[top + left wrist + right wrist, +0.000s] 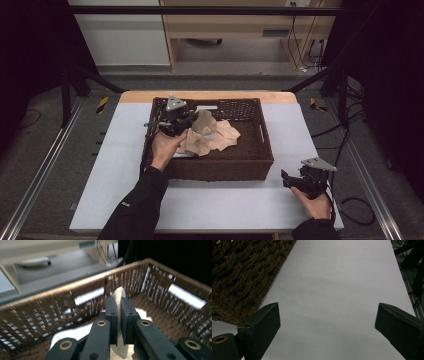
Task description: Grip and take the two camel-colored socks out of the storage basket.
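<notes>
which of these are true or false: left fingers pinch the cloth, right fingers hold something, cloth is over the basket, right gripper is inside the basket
1. The left gripper fingers are clamped on the beige cloth. True.
2. The right gripper holds something. False: its fingers stand wide open over bare table.
3. The cloth is over the wicker basket. True.
4. The right gripper is inside the basket. False: it sits on the table beside the basket's near right corner.
</notes>
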